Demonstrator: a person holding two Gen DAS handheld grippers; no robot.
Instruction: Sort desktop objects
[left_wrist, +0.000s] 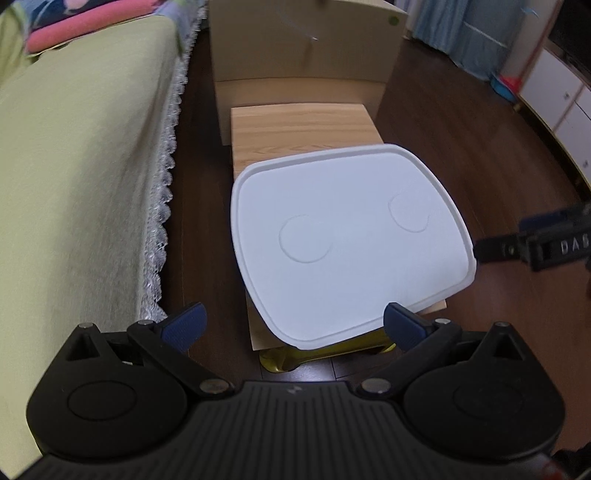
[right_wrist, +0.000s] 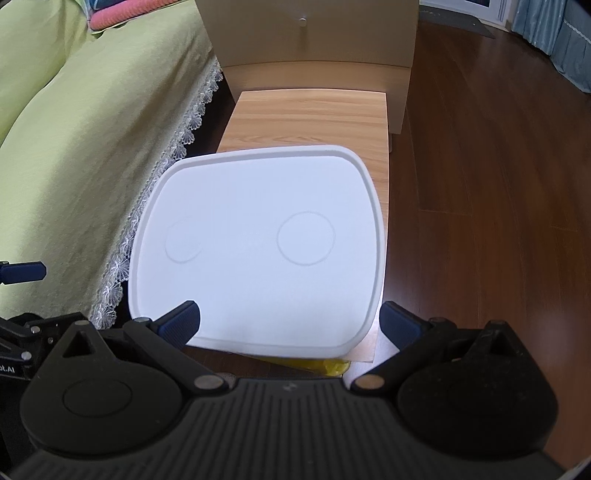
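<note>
Two grippers, left gripper (left_wrist: 293, 325) and right gripper (right_wrist: 290, 323), gape; one white tray (right_wrist: 258, 251).

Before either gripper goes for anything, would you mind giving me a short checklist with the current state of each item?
1. Left gripper open: ok, jaws spread wide, nothing between them.
2. Right gripper open: ok, jaws spread, empty.
3. White tray resting on the wooden table: ok, though its near corner overhangs the table edge.
4. Objects to sort on the tray: not ok, its surface shows only two moulded circles.
5. Yellow object under the tray's near edge: cannot tell what it is, mostly hidden.
6. Grippers apart from each other: ok, each shows only at the edge of the other's view.
</note>
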